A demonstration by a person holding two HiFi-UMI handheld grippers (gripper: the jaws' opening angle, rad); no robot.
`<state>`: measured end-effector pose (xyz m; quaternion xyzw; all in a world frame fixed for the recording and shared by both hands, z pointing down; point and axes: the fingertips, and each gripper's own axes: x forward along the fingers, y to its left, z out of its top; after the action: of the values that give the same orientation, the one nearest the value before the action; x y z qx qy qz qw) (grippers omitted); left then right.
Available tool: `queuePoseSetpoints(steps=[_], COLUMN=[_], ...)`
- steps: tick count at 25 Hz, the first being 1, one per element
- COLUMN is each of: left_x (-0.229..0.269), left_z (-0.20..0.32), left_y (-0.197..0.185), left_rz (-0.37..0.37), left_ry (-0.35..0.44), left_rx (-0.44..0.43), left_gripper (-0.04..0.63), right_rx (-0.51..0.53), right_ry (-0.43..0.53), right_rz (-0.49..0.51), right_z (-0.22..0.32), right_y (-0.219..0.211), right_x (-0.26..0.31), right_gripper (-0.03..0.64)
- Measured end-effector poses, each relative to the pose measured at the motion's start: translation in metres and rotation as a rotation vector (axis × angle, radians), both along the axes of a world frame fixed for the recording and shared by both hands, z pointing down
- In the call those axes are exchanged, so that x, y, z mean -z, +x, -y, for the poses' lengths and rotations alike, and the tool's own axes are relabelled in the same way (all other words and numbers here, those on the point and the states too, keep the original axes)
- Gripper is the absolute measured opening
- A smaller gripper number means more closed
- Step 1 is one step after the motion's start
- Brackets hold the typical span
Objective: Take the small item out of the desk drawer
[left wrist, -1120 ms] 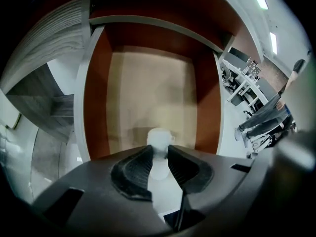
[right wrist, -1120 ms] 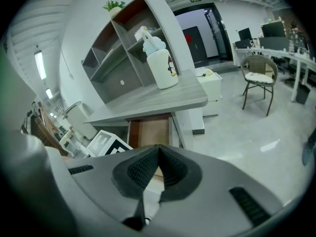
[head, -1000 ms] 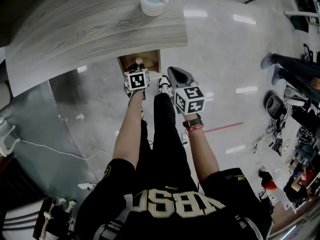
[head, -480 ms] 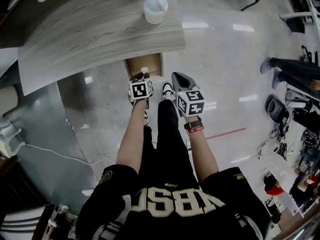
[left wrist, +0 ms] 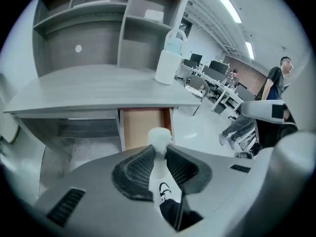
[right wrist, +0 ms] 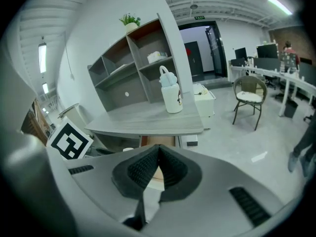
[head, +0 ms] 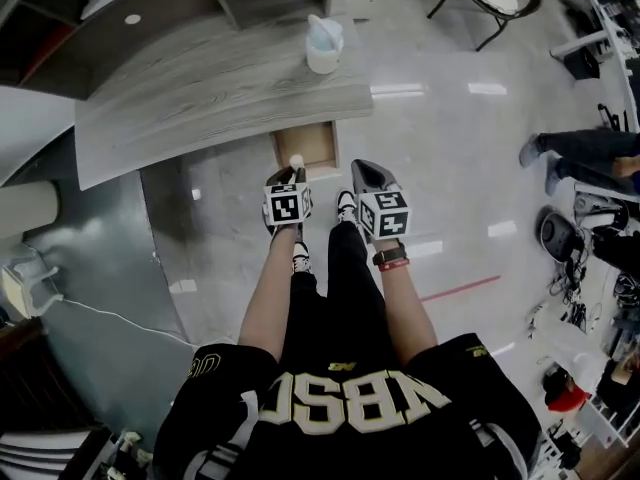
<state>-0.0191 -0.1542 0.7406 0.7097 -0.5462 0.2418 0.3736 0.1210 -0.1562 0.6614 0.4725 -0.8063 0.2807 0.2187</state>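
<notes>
The grey wood-grain table (head: pixel 200 98) carries a pale handled jug (head: pixel 323 46) near its right end. Below the front edge, its drawer (head: pixel 308 146) stands open.

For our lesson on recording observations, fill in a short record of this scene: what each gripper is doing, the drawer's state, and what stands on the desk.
Left gripper: shut on the small white item
Right gripper: shut, nothing between its jaws
Drawer: open under the desk, wooden bottom showing
Desk: grey wood-grain top
On the desk: a white jug, upright, near the corner above the drawer
Task stage: item is in the left gripper, no longer lying in the drawer
</notes>
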Motion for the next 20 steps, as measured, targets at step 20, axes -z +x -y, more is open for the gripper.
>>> queuePoseSetpoints(steps=[20], left_x=[0.187], left_z=[-0.029], left_y=[-0.052], left_rz=[-0.009], left_ry=[0.353], left_rx=[-0.006], left_gripper=[0.091], right_rx=[-0.014], right_ry=[0.216], right_rz=[0.009], right_z=[-0.011], right_y=[-0.027], right_x=[0.121], right_gripper=[0.006])
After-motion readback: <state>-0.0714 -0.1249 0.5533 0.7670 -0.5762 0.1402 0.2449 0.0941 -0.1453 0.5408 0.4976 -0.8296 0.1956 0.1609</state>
